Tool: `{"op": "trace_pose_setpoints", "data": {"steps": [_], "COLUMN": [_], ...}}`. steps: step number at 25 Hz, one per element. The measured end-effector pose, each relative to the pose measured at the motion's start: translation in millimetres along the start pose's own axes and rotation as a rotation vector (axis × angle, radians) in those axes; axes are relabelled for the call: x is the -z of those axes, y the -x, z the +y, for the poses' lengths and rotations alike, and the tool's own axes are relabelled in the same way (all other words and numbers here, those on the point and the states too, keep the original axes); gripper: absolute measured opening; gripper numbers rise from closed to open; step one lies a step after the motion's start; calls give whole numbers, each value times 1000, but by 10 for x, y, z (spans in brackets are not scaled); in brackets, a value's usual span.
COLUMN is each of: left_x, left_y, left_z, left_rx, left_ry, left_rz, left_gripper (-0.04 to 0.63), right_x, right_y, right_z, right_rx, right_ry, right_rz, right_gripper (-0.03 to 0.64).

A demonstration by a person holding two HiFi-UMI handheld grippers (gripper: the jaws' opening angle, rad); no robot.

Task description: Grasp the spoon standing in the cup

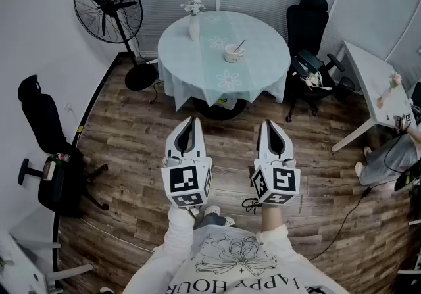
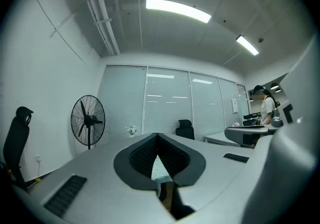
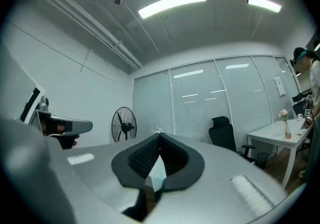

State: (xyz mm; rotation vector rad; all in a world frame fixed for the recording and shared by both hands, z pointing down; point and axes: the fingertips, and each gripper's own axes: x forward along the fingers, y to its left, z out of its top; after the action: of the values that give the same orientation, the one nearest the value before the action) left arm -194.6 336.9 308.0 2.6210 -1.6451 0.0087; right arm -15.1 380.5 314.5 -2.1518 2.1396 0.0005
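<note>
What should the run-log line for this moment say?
stage: pre-approach | left gripper: shut, empty | right gripper: shut, empty | spoon: standing in cup on table, untouched

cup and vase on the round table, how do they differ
The cup is low and wide; the vase is tall and narrow. The cup holds a spoon, the vase flowers. Both stand upright on the table.
</note>
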Motion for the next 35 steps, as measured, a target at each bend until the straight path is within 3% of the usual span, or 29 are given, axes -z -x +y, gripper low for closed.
{"op": "trace_pose_setpoints", "data": {"steps": [26,35], "left_x": [174,272], "left_y": [-561,-957], "left_z": [391,435], "left_rx": [58,55], "left_ry": [16,21], "left_rz": [23,39], "left_gripper": [6,6], "right_x": [241,356], "right_y": [-498,-867], "right_z": [-82,-241], "right_rx": [94,87], "right_ry": [-27,-39], "right_rz": [10,29], "right_gripper": [11,11]}}
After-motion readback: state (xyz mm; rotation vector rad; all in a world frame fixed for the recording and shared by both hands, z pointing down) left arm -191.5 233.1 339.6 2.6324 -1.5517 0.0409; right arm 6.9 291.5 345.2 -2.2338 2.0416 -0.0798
